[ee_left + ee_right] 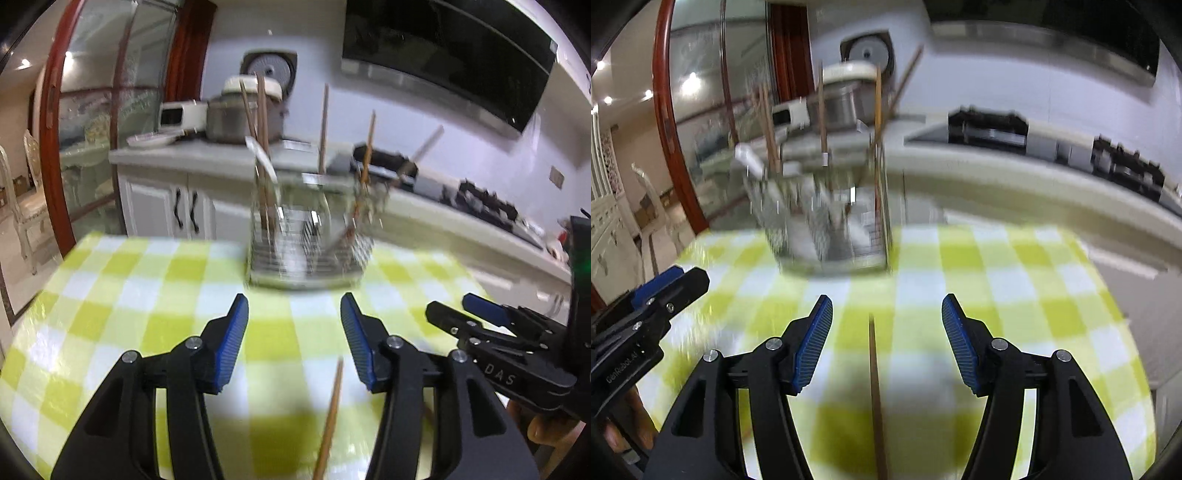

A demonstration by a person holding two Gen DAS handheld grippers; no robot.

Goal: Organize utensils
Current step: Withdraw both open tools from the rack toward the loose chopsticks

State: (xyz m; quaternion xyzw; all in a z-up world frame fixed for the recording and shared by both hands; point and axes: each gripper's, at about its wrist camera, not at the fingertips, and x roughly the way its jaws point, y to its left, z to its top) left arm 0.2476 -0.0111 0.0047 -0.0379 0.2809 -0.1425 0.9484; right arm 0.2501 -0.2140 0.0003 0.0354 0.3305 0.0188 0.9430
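A wire utensil rack [306, 243] stands at the far side of the green-checked table [122, 280], with several wooden chopsticks and a white spoon [263, 157] upright in it. My left gripper [293, 306] is open in front of the rack. A wooden chopstick [330, 417] lies on the cloth between its fingers, untouched. In the right wrist view the rack [831, 229] is blurred. My right gripper [886, 301] is open over a chopstick [875, 387] lying flat between its jaws without contact. I cannot tell whether both views show the same chopstick. The two grippers are side by side.
Behind the table runs a kitchen counter [177, 157] with a rice cooker [251, 110], plates and a stove [487, 206]. White cabinets stand under it. A glass door with a red frame [51, 147] and a chair [22, 206] are at the left. A hand [543, 428] holds the right gripper.
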